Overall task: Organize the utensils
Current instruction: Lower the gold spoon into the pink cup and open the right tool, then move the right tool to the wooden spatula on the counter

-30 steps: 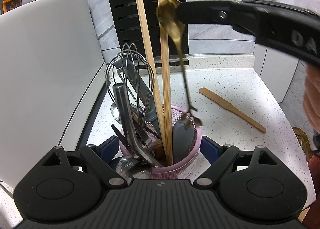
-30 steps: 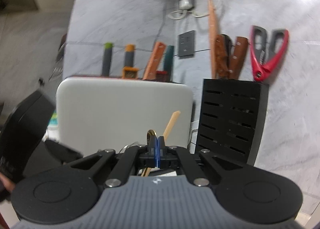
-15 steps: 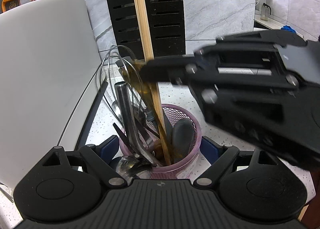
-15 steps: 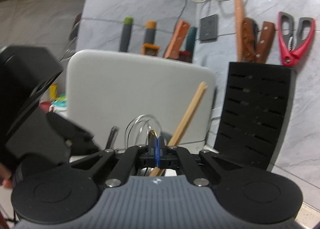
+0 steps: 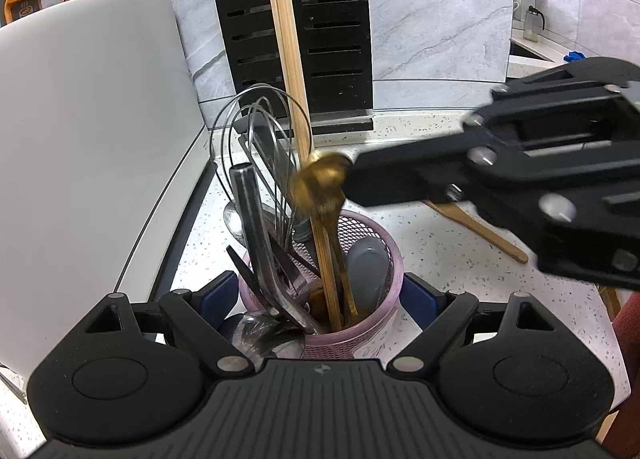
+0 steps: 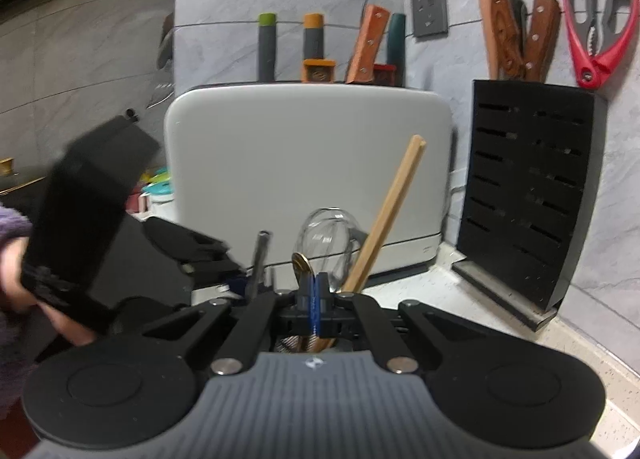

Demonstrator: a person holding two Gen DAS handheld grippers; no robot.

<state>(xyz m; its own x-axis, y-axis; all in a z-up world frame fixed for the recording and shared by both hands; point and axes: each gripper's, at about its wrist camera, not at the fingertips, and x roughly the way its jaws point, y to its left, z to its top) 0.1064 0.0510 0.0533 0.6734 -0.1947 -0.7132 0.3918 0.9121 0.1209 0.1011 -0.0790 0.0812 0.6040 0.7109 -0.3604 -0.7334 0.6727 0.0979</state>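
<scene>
A pink mesh utensil holder [image 5: 384, 299] sits between the fingers of my left gripper [image 5: 320, 291], which is shut on it. It holds a whisk [image 5: 260, 131], wooden chopsticks [image 5: 292, 99], metal tongs [image 5: 256, 227] and a grey spatula [image 5: 366, 271]. My right gripper [image 5: 352, 179] reaches in from the right, shut on the bowl end of a gold spoon [image 5: 320, 187]. The spoon's handle reaches down inside the holder. In the right wrist view the right gripper [image 6: 314, 291] pinches the spoon [image 6: 301, 263] above the holder, with the chopsticks [image 6: 392, 211] beside it.
A white cutting board [image 5: 80, 159] stands at the left. A black knife block [image 5: 320, 27] stands at the back. A wooden spatula [image 5: 480, 231] lies on the speckled counter [image 5: 440, 251] to the right. Knives and red scissors [image 6: 596, 27] hang on the wall.
My right gripper has lowered the gold spoon from above the holder until its handle reaches inside it. The left gripper has kept its hold on the holder.
</scene>
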